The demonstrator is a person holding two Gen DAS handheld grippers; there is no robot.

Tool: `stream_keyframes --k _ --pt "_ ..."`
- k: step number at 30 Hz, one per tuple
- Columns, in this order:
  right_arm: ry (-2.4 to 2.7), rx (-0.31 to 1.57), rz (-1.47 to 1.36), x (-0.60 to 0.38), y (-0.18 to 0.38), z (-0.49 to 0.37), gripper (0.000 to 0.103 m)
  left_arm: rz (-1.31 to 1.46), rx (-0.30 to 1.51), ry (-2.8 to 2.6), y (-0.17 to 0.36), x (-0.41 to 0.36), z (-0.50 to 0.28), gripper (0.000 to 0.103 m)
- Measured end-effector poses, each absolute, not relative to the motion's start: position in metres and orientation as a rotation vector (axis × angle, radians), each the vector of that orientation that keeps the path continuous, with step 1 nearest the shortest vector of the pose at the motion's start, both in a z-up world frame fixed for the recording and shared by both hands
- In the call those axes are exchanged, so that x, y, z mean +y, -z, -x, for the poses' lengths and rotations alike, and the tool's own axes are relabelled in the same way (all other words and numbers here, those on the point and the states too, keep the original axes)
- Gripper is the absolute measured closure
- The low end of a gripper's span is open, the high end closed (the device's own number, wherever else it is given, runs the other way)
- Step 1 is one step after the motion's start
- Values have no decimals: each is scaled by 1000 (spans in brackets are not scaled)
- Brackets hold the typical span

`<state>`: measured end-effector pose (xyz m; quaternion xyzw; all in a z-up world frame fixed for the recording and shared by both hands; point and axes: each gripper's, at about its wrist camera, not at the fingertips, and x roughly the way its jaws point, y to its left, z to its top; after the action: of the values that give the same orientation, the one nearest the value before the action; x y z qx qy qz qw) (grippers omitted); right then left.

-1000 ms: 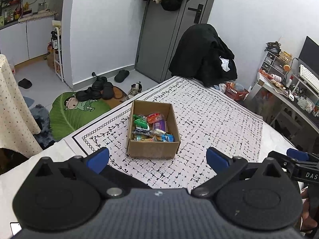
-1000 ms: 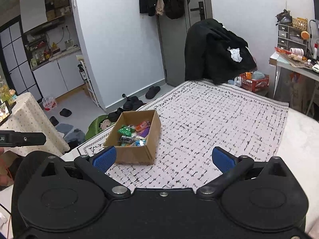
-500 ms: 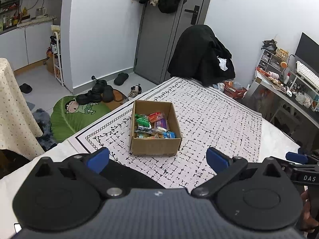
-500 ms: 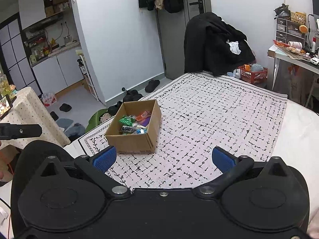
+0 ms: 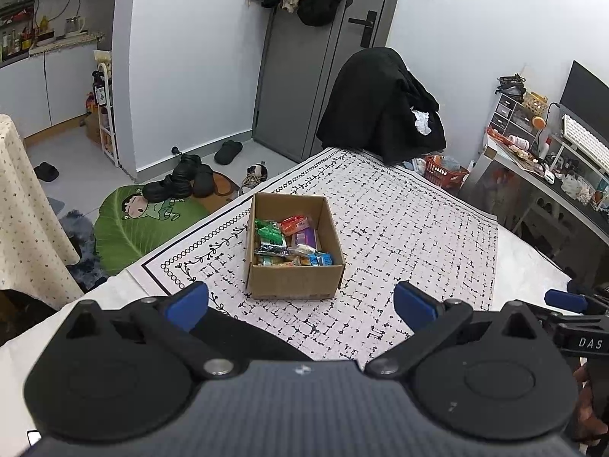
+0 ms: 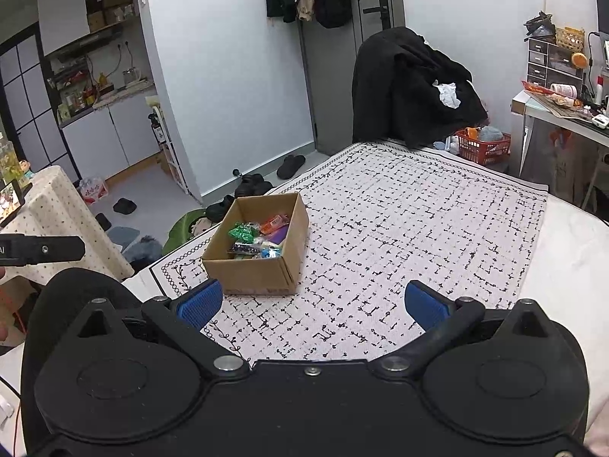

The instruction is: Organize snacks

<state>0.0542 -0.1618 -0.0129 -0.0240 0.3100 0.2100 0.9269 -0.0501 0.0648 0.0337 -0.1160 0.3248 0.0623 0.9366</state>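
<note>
I hold both grippers back from the work, side by side above the near edge of the table [image 5: 525, 266]; the left gripper [image 5: 300, 302] has its blue-padded fingers [image 5: 188, 304] spread wide with nothing between them; the right gripper [image 6: 314, 304] is the same, fingers [image 6: 426, 306] wide apart and empty. Ahead of me the patterned tablecloth [image 5: 399, 236] covers most of the table, white with black dashes and a leafy border; on it, toward its left edge, sits the open cardboard box [image 5: 295, 283], upright, flaps off, and well clear of both sets of fingers. The snacks [image 5: 291, 242] lie inside the box in a loose heap: a green packet [image 5: 269, 231] at the back left, an orange packet [image 5: 294, 224] behind, a purple packet [image 5: 304, 237] near the right wall, a blue packet [image 5: 319, 258] at the front right; I see no snack lying out on the cloth. From the right wrist view the same box [image 6: 262, 274] stands just beyond my left finger, its contents [image 6: 259, 238] still visible over the rim; at the far left of that view the black body of the left gripper [image 6: 42, 249] pokes in. Beyond the table's far end a chair draped in a black coat [image 5: 380, 114] stands before the grey door [image 5: 323, 68]; shoes [image 5: 182, 181] lie on the floor by a green leaf-shaped mat [image 5: 141, 224].
</note>
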Motion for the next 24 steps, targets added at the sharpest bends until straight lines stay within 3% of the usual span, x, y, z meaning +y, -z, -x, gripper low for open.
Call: stream_keyframes --k 24 --pt "-418 622 47 -164 8 -52 0 221 669 -119 -34 63 53 0"
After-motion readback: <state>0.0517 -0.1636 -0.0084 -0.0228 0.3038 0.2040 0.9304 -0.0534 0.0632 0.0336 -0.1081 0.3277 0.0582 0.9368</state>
